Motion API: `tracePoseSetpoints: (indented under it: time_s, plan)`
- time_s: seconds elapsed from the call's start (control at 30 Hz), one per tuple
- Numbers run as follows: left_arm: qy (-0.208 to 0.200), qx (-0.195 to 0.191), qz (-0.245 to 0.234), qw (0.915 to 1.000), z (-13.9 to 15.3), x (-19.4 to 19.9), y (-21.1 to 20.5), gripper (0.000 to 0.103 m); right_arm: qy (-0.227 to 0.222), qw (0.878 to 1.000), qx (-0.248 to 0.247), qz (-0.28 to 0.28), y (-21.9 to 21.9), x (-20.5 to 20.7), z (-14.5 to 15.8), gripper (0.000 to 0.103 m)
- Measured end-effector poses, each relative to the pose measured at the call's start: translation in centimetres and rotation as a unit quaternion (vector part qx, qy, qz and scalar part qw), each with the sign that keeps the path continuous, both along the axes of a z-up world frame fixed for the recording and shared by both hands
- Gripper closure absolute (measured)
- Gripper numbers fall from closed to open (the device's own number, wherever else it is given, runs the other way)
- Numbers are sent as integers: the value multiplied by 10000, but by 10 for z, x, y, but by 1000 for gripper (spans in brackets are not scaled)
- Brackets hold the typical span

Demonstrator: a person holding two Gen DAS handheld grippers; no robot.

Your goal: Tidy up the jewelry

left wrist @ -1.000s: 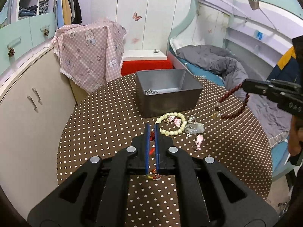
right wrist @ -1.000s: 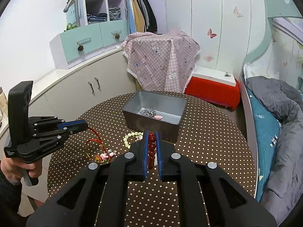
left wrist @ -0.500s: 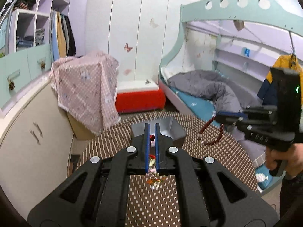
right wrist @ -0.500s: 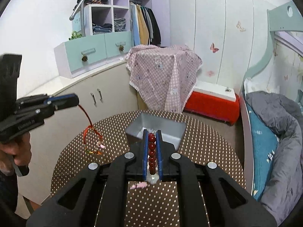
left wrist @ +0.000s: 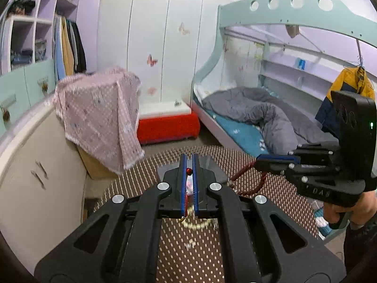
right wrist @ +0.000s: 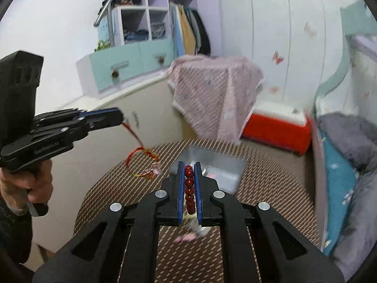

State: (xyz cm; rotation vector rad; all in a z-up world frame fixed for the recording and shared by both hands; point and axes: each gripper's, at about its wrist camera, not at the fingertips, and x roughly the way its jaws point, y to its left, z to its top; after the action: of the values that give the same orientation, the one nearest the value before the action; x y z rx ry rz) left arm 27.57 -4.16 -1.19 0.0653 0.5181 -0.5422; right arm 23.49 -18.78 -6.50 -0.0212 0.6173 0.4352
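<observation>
Jewelry hangs from both our tools above the grey box: our left gripper pinches a red cord bracelet, loop dangling left of the box. Our right gripper is clamped on a dark red bead bracelet, just before the box.

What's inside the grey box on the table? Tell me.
Little can be made out. The grey box is blurred, and the right gripper, shut on the dark red bead bracelet, covers its near side. Only a faint reddish smear shows inside; the rest is hidden.

Two wrist fisheyes, close behind their fingers, angled down over one shared dotted table and metal box.
</observation>
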Motion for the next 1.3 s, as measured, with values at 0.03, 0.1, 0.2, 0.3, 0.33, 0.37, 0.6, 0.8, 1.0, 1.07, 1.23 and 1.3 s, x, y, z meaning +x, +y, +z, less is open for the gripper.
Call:
tracePoseSetpoints:
  time_s: [0.03,0.1,0.2,0.3,0.33,0.37,0.6,0.8,1.0,1.07,1.23,1.3]
  plan:
    - [94,-6,16,10000,-7,0,1,99,134,9999,38,33,2,0,-10,97]
    - [223,-13,33,9997,-17,0,4,99,497,9986,95,172,11,0,-37,96]
    - [395,-75,29,9992,-29,-2,8,99,917,9953,-99,295,27,4,-70,91]
    - [457,-87,19,9989,-34,-7,10,99,1057,9936,-5,395,36,10,-83,82]
    - [462,-89,12,9989,-34,-9,11,99,1036,9935,84,455,38,12,-82,81]
    - [455,-91,7,9989,-34,-12,12,99,1036,9932,148,504,40,14,-80,79]
    - [394,-86,-40,9992,-30,-23,14,99,1286,9852,532,998,53,32,-89,79]
    - [441,-82,-69,9990,-33,-27,16,99,1458,9789,697,1252,67,40,-102,80]
    - [534,-131,160,9984,-41,-24,27,99,1479,9772,680,1364,68,31,-108,94]
    - [589,-187,253,9978,-45,-19,34,99,1484,9772,703,1344,60,26,-108,94]
    - [735,-178,346,9965,-60,-14,37,99,1648,9728,1093,1205,32,21,-116,94]
    - [862,-136,290,9958,-69,-11,36,99,1786,9714,1152,1063,24,21,-124,89]
